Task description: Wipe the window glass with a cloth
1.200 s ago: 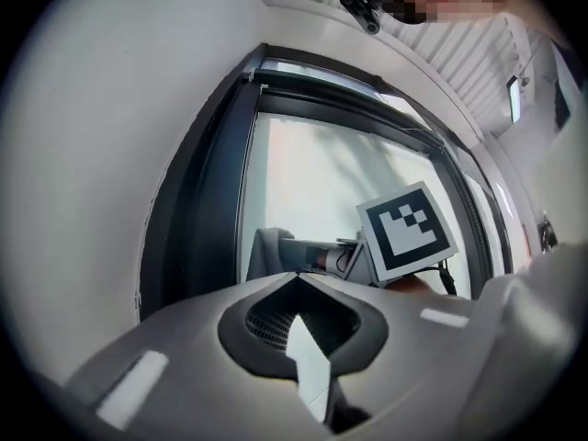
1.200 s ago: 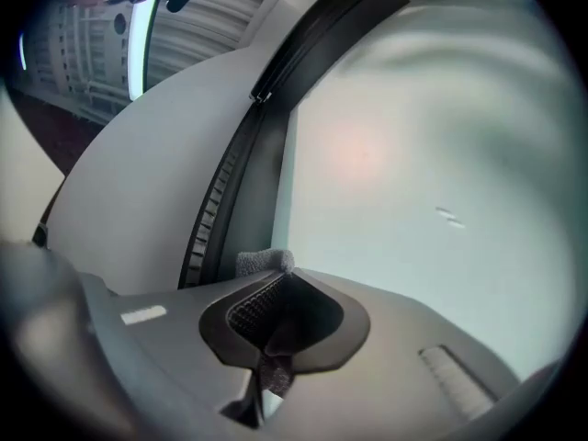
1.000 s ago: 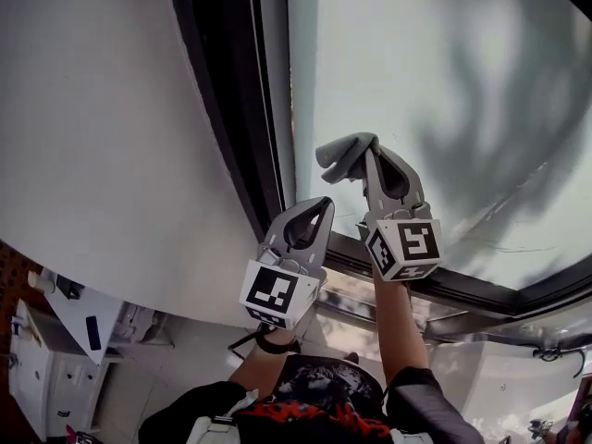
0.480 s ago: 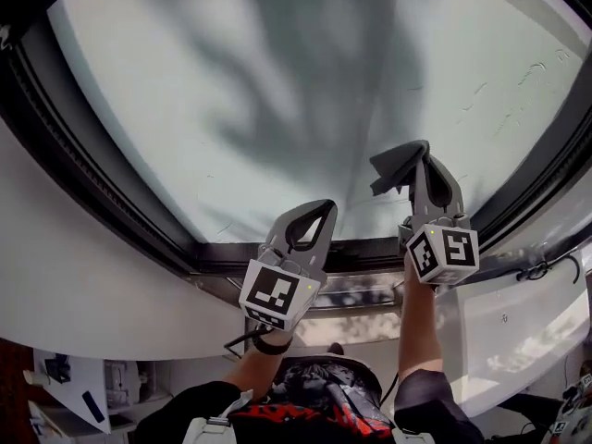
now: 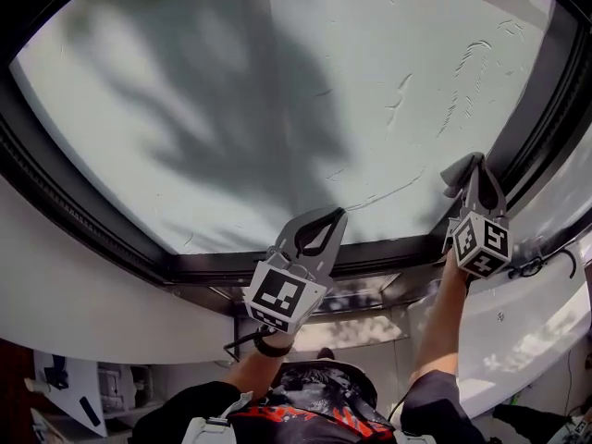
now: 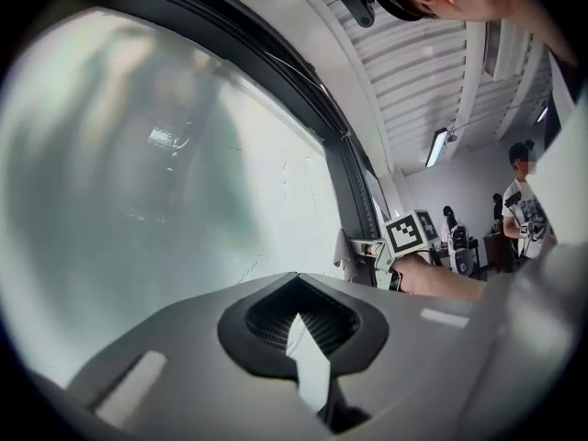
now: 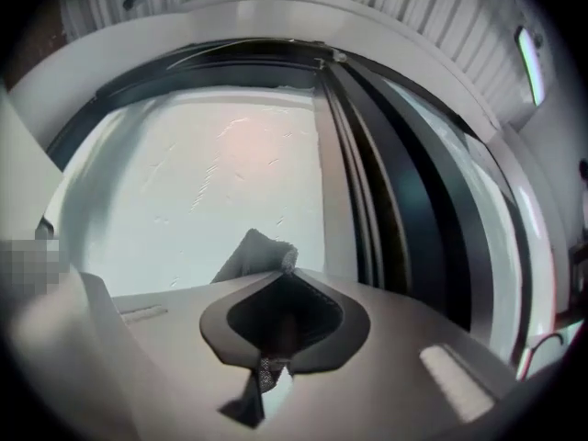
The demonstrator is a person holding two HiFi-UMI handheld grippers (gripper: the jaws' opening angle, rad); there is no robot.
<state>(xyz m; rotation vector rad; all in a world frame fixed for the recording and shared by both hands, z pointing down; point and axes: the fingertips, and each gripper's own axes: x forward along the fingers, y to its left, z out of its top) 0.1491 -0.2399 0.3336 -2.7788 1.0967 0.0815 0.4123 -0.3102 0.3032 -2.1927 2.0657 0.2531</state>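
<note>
The window glass fills the upper head view, pale and marked with thin streaks. My right gripper is shut on a grey cloth and holds it against the glass at the lower right, next to the dark frame. The right gripper view shows the cloth bunched beyond the jaw tips, lying on the glass. My left gripper is shut with nothing in it and sits near the bottom frame, left of the right one. The left gripper view shows the cloth at the frame.
A black window frame runs round the pane, with a vertical frame bar just right of the cloth. White wall lies below the sill. A cable hangs at the right. People stand far off in the room.
My right gripper has carried the cloth rightward across the glass to the right frame. The left gripper has stayed near the bottom frame.
</note>
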